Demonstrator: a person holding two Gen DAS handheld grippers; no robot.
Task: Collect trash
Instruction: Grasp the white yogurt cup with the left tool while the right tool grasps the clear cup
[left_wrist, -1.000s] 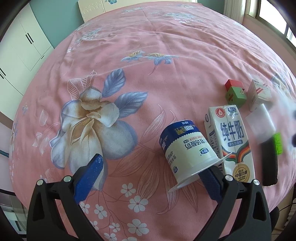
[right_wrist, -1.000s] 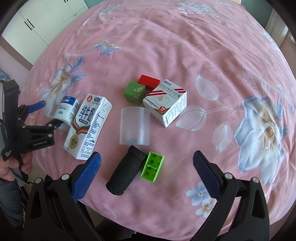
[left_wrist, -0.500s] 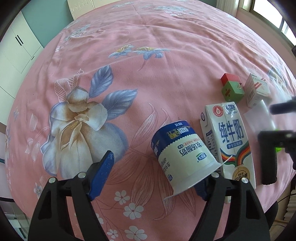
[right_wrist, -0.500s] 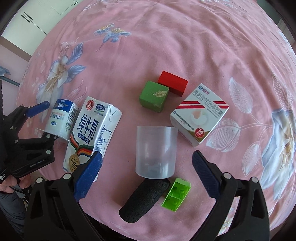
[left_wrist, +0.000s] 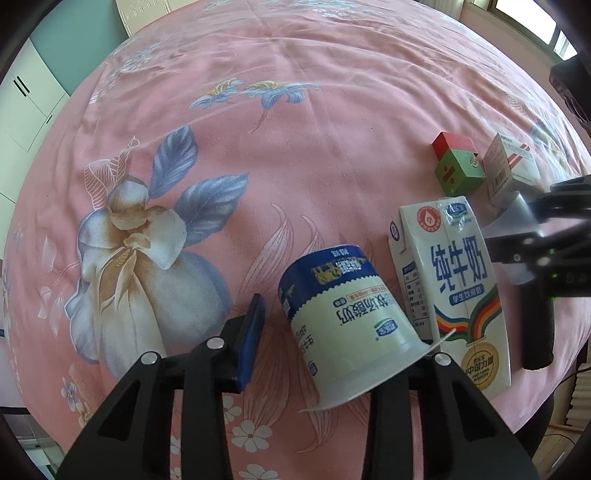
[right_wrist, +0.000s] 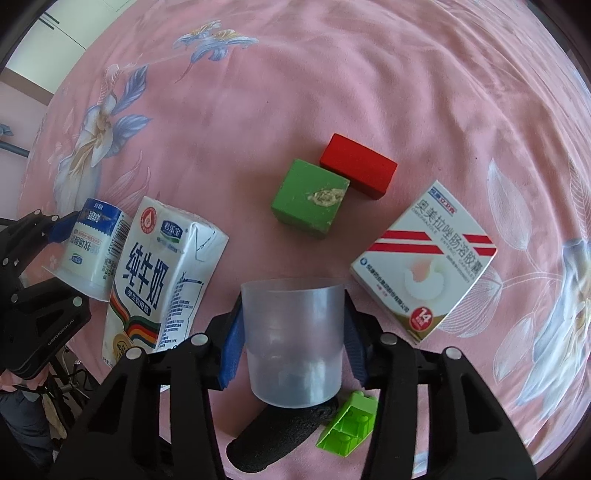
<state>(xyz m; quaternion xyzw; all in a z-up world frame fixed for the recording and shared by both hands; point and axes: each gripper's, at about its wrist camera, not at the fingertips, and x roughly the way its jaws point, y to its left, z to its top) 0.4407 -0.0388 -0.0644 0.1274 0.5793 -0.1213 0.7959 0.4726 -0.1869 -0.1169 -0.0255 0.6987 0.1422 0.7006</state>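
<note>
A blue and white yogurt cup lies on its side on the pink bed. My left gripper has its jaws around the cup; the left pad stands a small gap off it, the right pad is hidden behind it. A milk carton lies right beside it. My right gripper is shut on a clear plastic cup, a blue pad on each side. The yogurt cup and the carton also show in the right wrist view.
A green block, a red block and a medicine box lie beyond the clear cup. A black foam cylinder and a green toy brick lie under it near the bed's edge.
Both grippers closed in. The left jaws narrowed around the yogurt cup. The right gripper moved forward and shut on the clear cup.
</note>
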